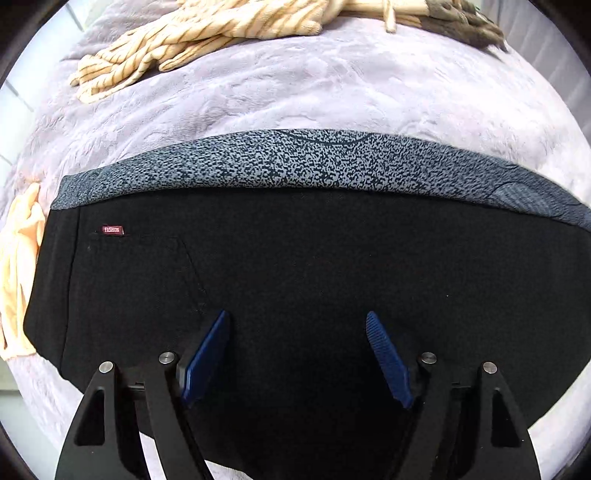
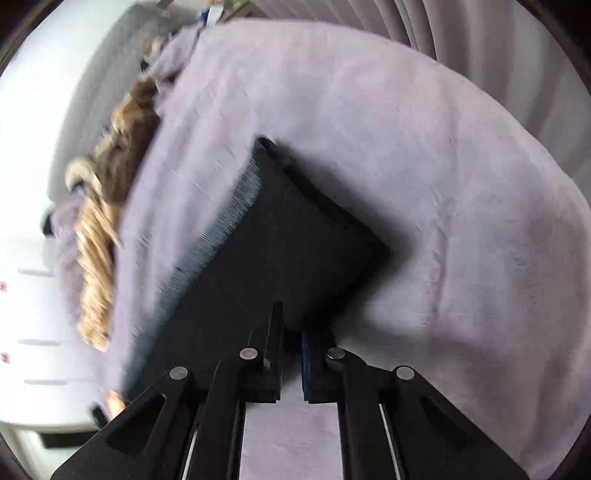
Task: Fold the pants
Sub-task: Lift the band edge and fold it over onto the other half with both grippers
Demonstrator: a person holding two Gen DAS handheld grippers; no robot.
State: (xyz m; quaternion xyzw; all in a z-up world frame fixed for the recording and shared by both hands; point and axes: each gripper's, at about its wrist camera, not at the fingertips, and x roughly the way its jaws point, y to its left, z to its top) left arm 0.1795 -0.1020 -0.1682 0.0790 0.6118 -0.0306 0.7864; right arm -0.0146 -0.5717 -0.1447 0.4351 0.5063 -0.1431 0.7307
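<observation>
Left view, nearest: left gripper (image 1: 297, 321) over black pants (image 1: 295, 266), blue pads (image 1: 207, 354) held wide apart, nothing pinched between them, only dark cloth showing below the gap. No container anywhere in view; everything lying loose on a lilac plush blanket (image 1: 295, 88).

Pants spread flat on that blanket, long axis running side to side across the left view. Small red label (image 1: 113, 230) sewn toward the left end, a slanted pocket seam just below it. Along the far long edge, a band of grey speckled lining (image 1: 314, 162) peeking out beyond the black layer.

At the left edge, beside the pants' end, a pale peach garment (image 1: 20, 266), crumpled. Farther back, well apart from the pants, a cream striped garment (image 1: 192, 40) heaped near the blanket's far edge, with a brown fuzzy garment (image 1: 465, 22) at the far right.

Right view, blurred: right gripper (image 2: 291, 325) closed tight at a near edge of the pants (image 2: 280, 236); cloth actually caught between the fingers or not, impossible to tell. Pants stretching away diagonally up the frame. Beyond, blanket (image 2: 424, 147), then pale curtain folds (image 2: 461, 33) at the top.
</observation>
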